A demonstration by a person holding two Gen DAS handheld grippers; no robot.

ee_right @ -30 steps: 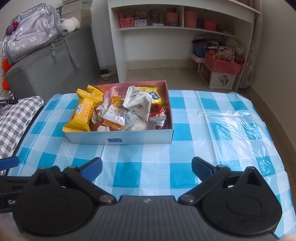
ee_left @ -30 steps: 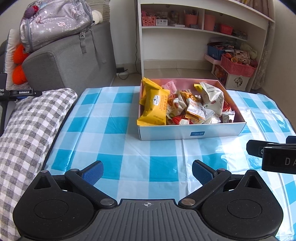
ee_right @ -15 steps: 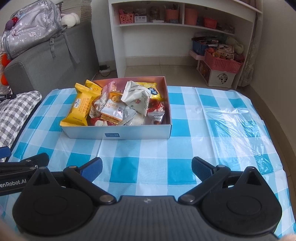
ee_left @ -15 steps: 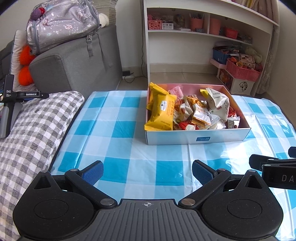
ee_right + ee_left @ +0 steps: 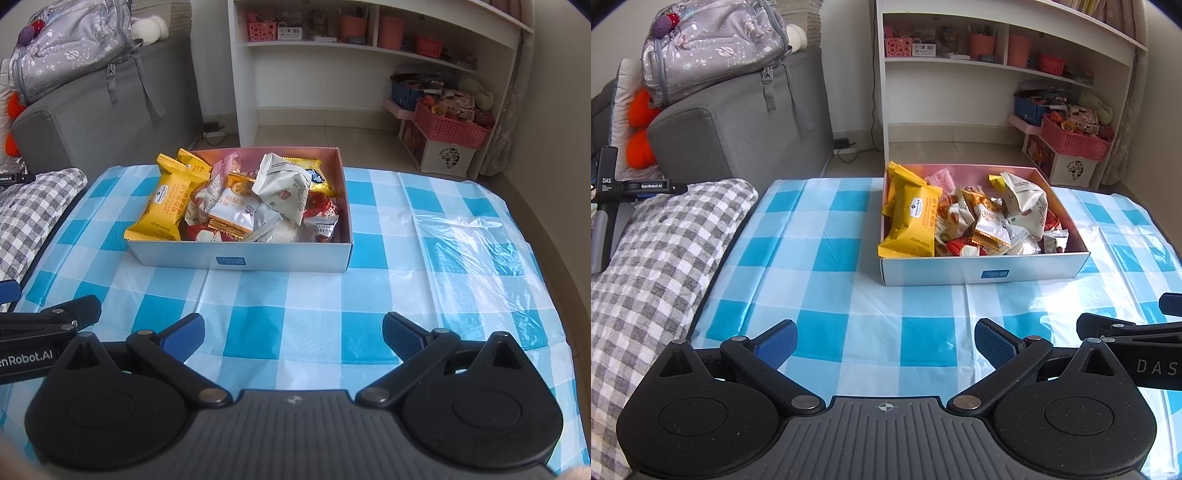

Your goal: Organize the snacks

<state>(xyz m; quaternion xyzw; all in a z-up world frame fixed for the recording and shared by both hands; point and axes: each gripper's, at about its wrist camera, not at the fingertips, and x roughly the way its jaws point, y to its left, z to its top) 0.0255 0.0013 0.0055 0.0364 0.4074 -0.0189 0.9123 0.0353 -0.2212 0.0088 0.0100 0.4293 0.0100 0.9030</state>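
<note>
A white cardboard box point(image 5: 982, 272) point(image 5: 240, 260) with a pink inside stands on the blue-and-white checked tablecloth point(image 5: 827, 254) point(image 5: 384, 243). It holds several wrapped snacks: yellow packets point(image 5: 913, 221) point(image 5: 164, 206) stand at its left end, and a crumpled white bag point(image 5: 1025, 206) point(image 5: 284, 188) lies on top. My left gripper point(image 5: 885, 341) is open over the cloth, short of the box, with nothing between its blue pads. My right gripper point(image 5: 293, 338) is open too, also short of the box and empty.
A grey checked cushion point(image 5: 653, 258) lies along the table's left edge. Behind it are a grey sofa point(image 5: 738, 118) with a backpack point(image 5: 713, 44). A white shelf unit point(image 5: 1004, 74) and pink baskets point(image 5: 1075, 138) stand beyond the table. Clear plastic film point(image 5: 472, 243) lies at the cloth's right.
Both grippers have drawn back and risen a little, so the box looks smaller and farther. Both stay open and empty.
</note>
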